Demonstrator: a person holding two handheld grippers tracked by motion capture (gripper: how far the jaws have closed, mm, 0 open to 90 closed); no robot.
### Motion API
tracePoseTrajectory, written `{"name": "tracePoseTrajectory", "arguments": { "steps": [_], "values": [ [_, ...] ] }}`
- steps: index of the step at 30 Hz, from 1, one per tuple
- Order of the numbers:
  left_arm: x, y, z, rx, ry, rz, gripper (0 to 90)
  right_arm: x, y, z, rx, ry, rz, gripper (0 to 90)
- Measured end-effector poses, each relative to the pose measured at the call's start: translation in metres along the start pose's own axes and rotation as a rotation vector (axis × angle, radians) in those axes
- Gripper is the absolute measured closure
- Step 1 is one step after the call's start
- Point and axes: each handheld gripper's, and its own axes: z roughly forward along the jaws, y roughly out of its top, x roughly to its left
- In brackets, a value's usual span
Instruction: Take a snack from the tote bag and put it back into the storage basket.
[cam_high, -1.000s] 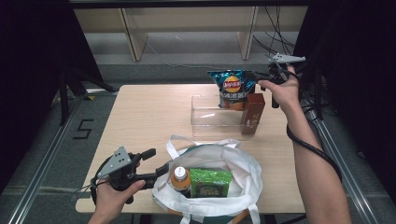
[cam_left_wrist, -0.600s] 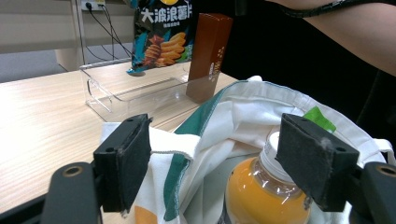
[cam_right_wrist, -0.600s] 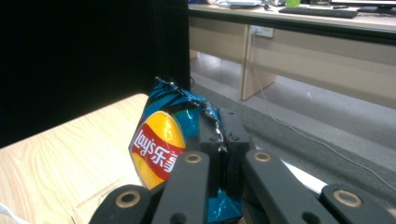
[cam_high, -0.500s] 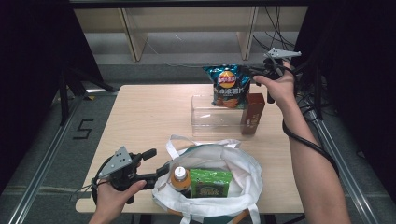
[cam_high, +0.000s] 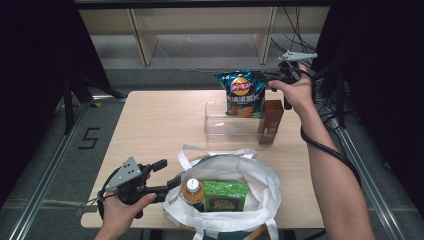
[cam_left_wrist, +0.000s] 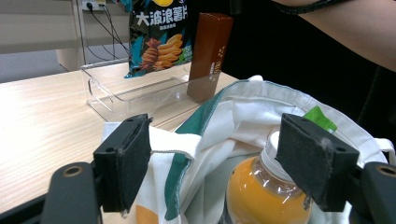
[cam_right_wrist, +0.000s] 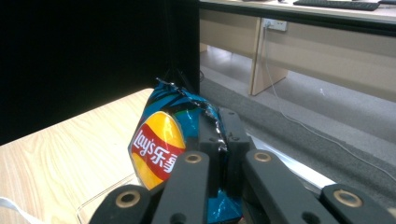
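A blue bag of crisps (cam_high: 241, 92) hangs above the clear plastic bin (cam_high: 232, 131), lifted by its top edge. My right gripper (cam_high: 272, 80) is shut on that bag (cam_right_wrist: 163, 149), pinching its crimped seam between the jaws. A tall brown carton (cam_high: 271, 121) stands in the bin's right end. Near the front edge lies a white tote bag (cam_high: 225, 195) holding an orange juice bottle (cam_high: 192, 191) and a green packet (cam_high: 225, 196). My left gripper (cam_high: 172, 175) is open at the bag's left rim; in the left gripper view its jaws straddle the cloth rim (cam_left_wrist: 196, 140) and the bottle (cam_left_wrist: 261, 196).
The wooden table (cam_high: 160, 125) has bare room on its left half. Desk legs and cables stand on the floor behind the table. A cable (cam_high: 330, 155) trails from the right hand down along the forearm.
My right gripper has raised the bag of crisps out of the bin and drawn it slightly left. The left gripper stays at the tote bag's rim.
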Motion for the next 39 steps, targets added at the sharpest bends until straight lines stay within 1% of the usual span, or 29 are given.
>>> {"name": "tracePoseTrajectory", "arguments": {
  "steps": [1,4,5,7,8,10,12,13,14,15,16,17,20,21,22,23,25,26,27,28,30,31,32,33,34,35,36,38,39],
  "values": [
    [0.0,0.0,0.0,-0.001,0.0,-0.001,25.3,0.001,0.001,0.0,0.003,0.007,0.0,89.8],
    [0.0,0.0,0.0,0.0,0.001,-0.005,25.3,0.002,0.004,0.002,-0.009,0.002,-0.018,89.8],
    [0.0,0.0,0.0,0.001,0.001,-0.005,25.3,0.002,0.004,0.002,0.0,0.005,-0.006,89.7],
    [0.0,0.0,-0.001,0.001,0.001,-0.005,25.3,0.001,0.004,0.004,0.006,0.007,-0.008,89.7],
    [-0.001,0.0,-0.002,0.01,0.01,-0.003,25.3,0.001,0.003,0.005,0.012,0.005,-0.012,89.7],
    [0.0,0.001,-0.002,0.008,0.01,-0.002,25.3,0.004,0.002,0.008,0.022,0.006,-0.007,89.7],
    [0.0,0.001,-0.002,0.007,0.011,-0.003,25.3,0.005,0.003,0.01,0.042,0.013,-0.022,89.7],
    [-0.001,0.001,-0.002,0.008,0.01,-0.003,25.3,0.005,0.003,0.011,0.031,0.002,-0.031,89.6],
    [-0.001,0.001,-0.001,0.008,0.01,-0.005,25.3,0.006,0.003,0.012,0.028,0.011,-0.012,89.6],
    [-0.001,0.001,-0.002,0.011,0.009,0.0,25.3,0.006,0.005,0.012,0.039,0.017,-0.017,89.6],
    [-0.001,0.0,-0.001,0.007,0.009,-0.005,25.3,0.008,0.005,0.013,0.029,0.006,-0.011,89.6],
    [0.0,0.001,-0.001,0.007,0.009,-0.005,25.3,0.007,0.006,0.014,0.028,0.013,-0.027,89.6],
    [0.0,0.001,-0.001,0.006,0.008,-0.003,25.3,0.007,0.008,0.014,0.051,0.019,-0.016,89.5],
    [0.0,0.001,-0.001,0.007,0.008,-0.004,25.3,0.005,0.008,0.014,0.05,0.016,-0.03,89.3],
    [0.0,0.0,0.0,-0.003,-0.003,-0.001,25.3,0.005,0.008,0.015,0.053,0.008,-0.028,89.2],
    [0.0,0.0,0.0,-0.001,-0.002,-0.001,25.3,0.005,0.007,0.016,0.069,0.016,-0.011,89.1],
    [0.0,0.0,0.0,0.0,-0.002,-0.001,25.3,0.004,0.005,0.017,0.087,0.005,-0.011,88.9],
    [0.0,0.0,0.0,-0.001,-0.002,-0.001,25.3,0.004,0.003,0.018,0.079,-0.02,-0.014,88.8],
    [0.0,0.001,-0.001,0.011,0.007,0.001,25.3,0.002,0.003,0.018,0.092,-0.021,-0.014,88.6],
    [0.0,0.001,0.0,0.005,0.003,0.0,25.3,0.002,0.001,0.019,0.101,-0.03,0.005,87.9],
    [-0.001,0.001,0.0,0.009,0.006,-0.009,25.3,0.0,0.0,0.019,0.12,-0.036,0.001,86.9],
    [-0.001,0.0,0.0,0.009,0.011,-0.015,25.3,0.0,0.0,0.019,0.143,-0.039,0.003,86.9],
    [-0.001,0.0,0.0,0.008,0.008,-0.011,25.3,-0.001,0.001,0.018,0.161,-0.036,-0.001,87.0],
    [-0.001,0.0,0.0,0.008,0.005,-0.004,25.3,-0.002,0.001,0.018,0.185,-0.051,-0.006,86.9],
    [-0.001,0.001,0.0,0.009,0.005,-0.004,25.3,-0.002,0.0,0.018,0.204,-0.051,0.001,86.7],
    [-0.001,0.001,0.0,0.009,0.005,-0.003,25.3,-0.003,-0.001,0.018,0.2,-0.063,0.009,86.1],
    [0.0,0.001,0.0,0.009,0.005,-0.004,25.3,-0.004,-0.002,0.018,0.19,-0.071,-0.009,84.9],
    [0.0,0.0,0.0,0.009,0.006,-0.005,25.3,-0.002,-0.002,0.016,0.209,-0.083,0.009,79.7],
    [0.0,0.0,0.0,0.011,0.006,-0.005,25.3,-0.003,-0.001,0.016,0.216,-0.09,-0.008,78.3]
  ]
}}
